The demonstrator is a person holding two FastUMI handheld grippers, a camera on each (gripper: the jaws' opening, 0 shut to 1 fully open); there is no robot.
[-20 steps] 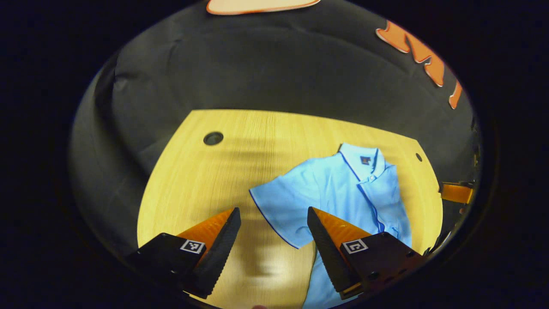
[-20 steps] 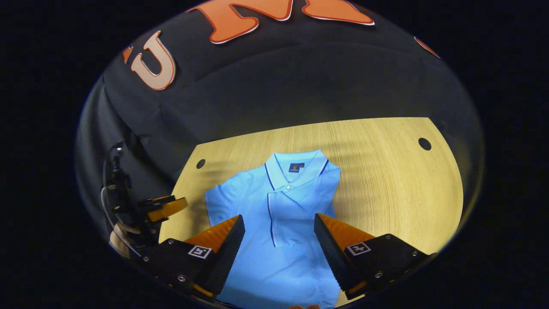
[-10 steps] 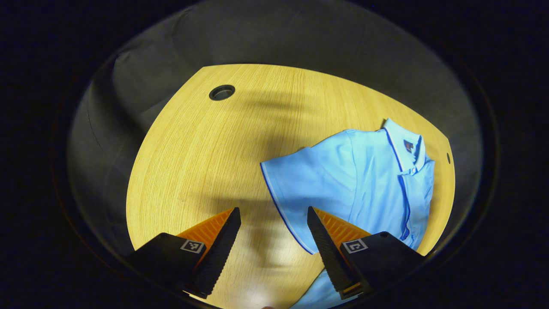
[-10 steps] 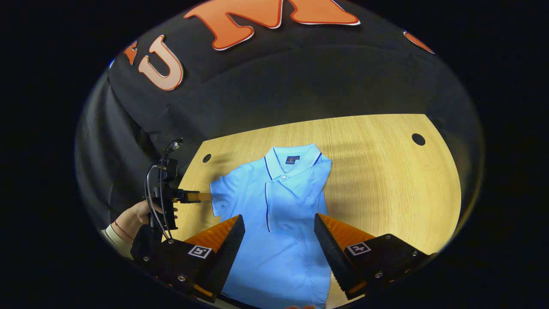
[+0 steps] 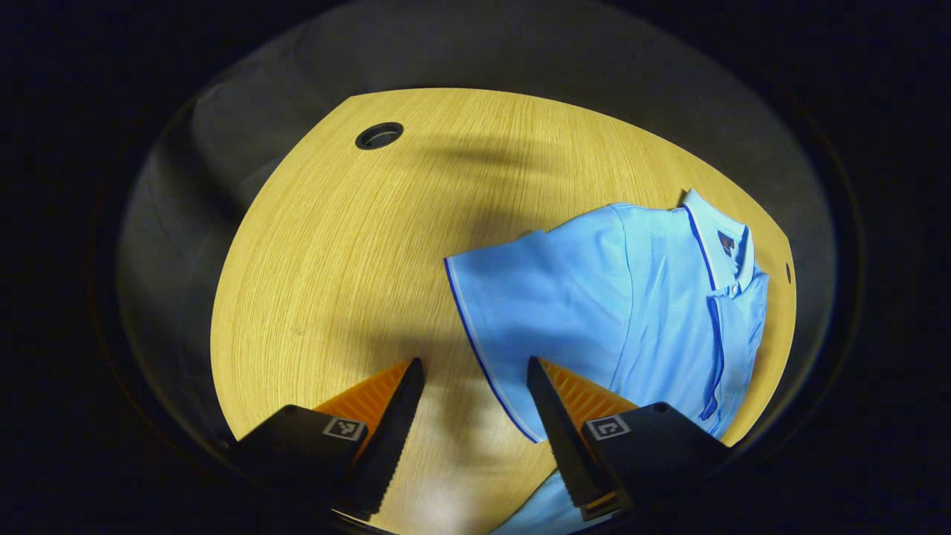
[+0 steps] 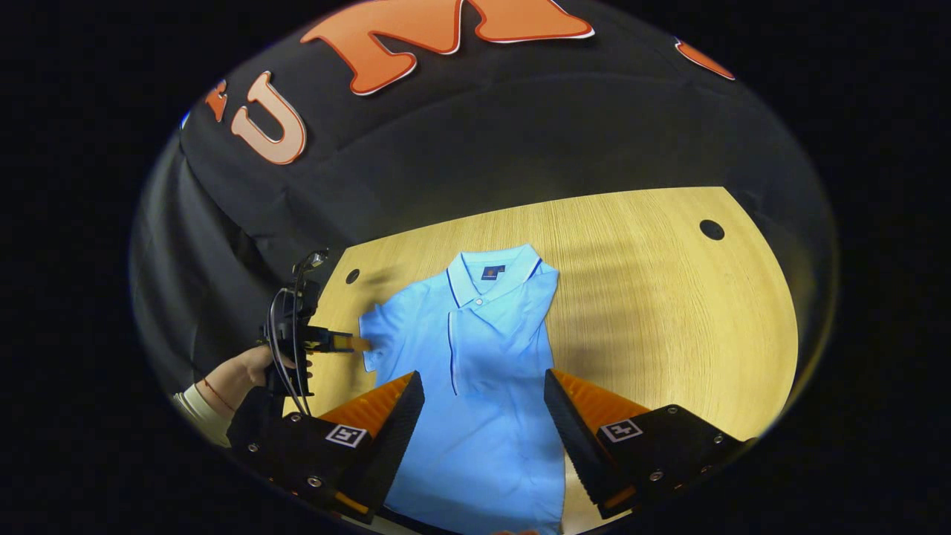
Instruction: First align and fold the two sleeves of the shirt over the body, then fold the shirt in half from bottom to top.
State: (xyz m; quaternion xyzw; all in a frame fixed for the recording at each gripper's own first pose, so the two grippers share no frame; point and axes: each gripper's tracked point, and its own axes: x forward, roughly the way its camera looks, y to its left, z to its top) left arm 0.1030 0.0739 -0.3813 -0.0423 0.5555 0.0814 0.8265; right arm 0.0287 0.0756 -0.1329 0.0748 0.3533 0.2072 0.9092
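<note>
Hovering low over the table (image 5: 312, 245), with the left tongs (image 5: 472, 386) standing apart and clamping nothing. Lying just ahead of them and slightly to their right, the trimmed cuff of the spread sleeve (image 5: 520, 305), not yet between the 2 fingers. Stretching farther right from there, the light blue shirt (image 5: 654, 312), collar (image 5: 717, 238) at the far end.

Hanging above the lower body of the shirt (image 6: 475, 371), the right tongs (image 6: 483, 412) also standing apart, gripping nothing. Showing farther off to their left, a hand (image 6: 245, 368) holding the left tongs (image 6: 349, 342) at the sleeve edge. Appearing already folded over the body, the other sleeve, on the right side of the collar (image 6: 490, 271) as seen from the right tongs.

Judging the step in hand as reaching for the second sleeve. Risking a pinch of 1 layer too many: closing too deep could catch the body cloth under the sleeve and drag the whole shirt across the table. Risking also a shallow bite on the cuff alone, letting the soft cloth slip out mid-fold or land skewed against the sleeve already folded.

Lying beneath everything, a pale wood-grain table (image 6: 669, 297), smooth, with a round cable hole (image 5: 379, 136) far ahead of the left tongs and another (image 6: 711, 229) far right of the right tongs. Closing the booth behind, black cloth (image 6: 520, 141).
</note>
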